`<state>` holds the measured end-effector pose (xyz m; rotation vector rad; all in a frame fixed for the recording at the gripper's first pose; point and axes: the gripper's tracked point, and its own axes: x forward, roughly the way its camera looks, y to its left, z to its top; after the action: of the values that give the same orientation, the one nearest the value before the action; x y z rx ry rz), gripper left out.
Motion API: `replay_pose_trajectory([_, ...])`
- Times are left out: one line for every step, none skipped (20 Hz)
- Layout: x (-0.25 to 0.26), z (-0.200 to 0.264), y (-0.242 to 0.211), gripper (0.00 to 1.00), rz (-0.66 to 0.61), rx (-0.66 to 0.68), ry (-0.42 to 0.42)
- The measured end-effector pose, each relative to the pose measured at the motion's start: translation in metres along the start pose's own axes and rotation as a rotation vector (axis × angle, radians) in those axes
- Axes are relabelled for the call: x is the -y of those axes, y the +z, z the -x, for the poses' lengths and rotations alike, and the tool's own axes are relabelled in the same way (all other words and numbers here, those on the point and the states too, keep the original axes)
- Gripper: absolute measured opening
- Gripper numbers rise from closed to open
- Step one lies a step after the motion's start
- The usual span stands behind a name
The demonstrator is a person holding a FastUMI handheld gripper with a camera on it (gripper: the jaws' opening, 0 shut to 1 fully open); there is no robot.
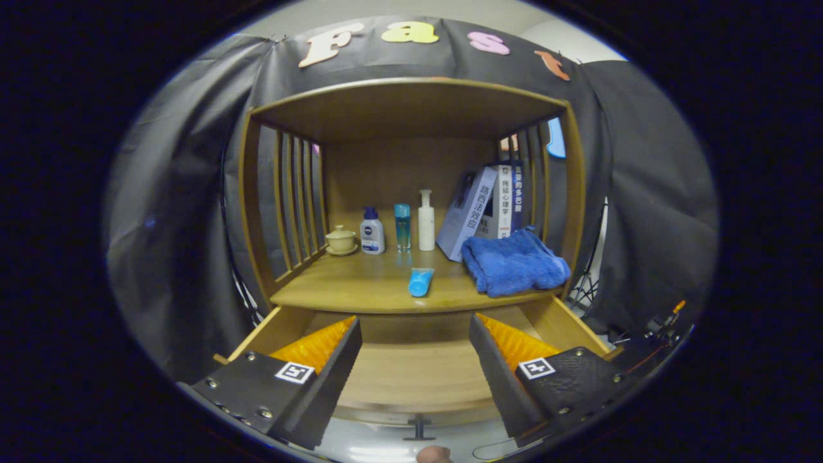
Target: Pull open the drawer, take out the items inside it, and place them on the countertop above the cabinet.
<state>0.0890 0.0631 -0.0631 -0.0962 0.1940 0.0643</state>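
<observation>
- cabinet (411, 302): drawer (418, 379) is pulled out below the countertop (366, 283); its wooden floor shows bare between the fingers.
- judgement: items look already out, so the step in hand is checking the drawer's corners before calling it done. fingers hide both front corners, so i can't rule out something small there.
- countertop, left to right: lidded cup (341, 240) by the left slats, pump bottle (371, 231), slim teal bottle (402, 226), white pump bottle (426, 220), all upright in a row near the back.
- blue tube (421, 281) lies on its side near the front edge, just ahead of the drawer, apart from the row.
- leaning books (490, 206) at back right; folded blue towel (514, 260) in front of them, close to the front-right edge.
- to do it well: tilt the view down into the drawer, sweep left corner then right; keep clear of the tube, which could roll if nudged.
- gripper (415, 366): fingers spread wide, holding nothing, touching nothing, hovering over the drawer.
</observation>
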Motion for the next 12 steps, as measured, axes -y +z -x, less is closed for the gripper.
replay_pose_trajectory([0.002, 0.013, -0.003, 1.00, -0.006, 0.010, 0.001])
replay_pose_trajectory([0.006, 0.026, -0.006, 1.00, -0.011, 0.022, -0.008])
replay_pose_trajectory([0.011, 0.036, -0.011, 1.00, -0.016, 0.033, -0.021])
replay_pose_trajectory([0.015, 0.044, -0.017, 1.00, -0.030, 0.042, -0.030])
replay_pose_trajectory([0.016, 0.051, -0.024, 1.00, -0.047, 0.045, -0.029])
replay_pose_trajectory([0.016, 0.057, -0.031, 1.00, -0.064, 0.051, -0.027])
replay_pose_trajectory([0.018, 0.060, -0.038, 1.00, -0.067, 0.053, -0.023])
replay_pose_trajectory([0.021, 0.061, -0.048, 1.00, -0.065, 0.048, -0.030])
replay_pose_trajectory([0.022, 0.062, -0.057, 1.00, -0.067, 0.046, -0.026])
replay_pose_trajectory([0.019, 0.060, -0.067, 1.00, -0.071, 0.030, -0.023])
replay_pose_trajectory([0.018, 0.059, -0.076, 1.00, -0.062, 0.023, -0.017])
replay_pose_trajectory([0.015, 0.059, -0.084, 1.00, -0.048, 0.022, -0.009])
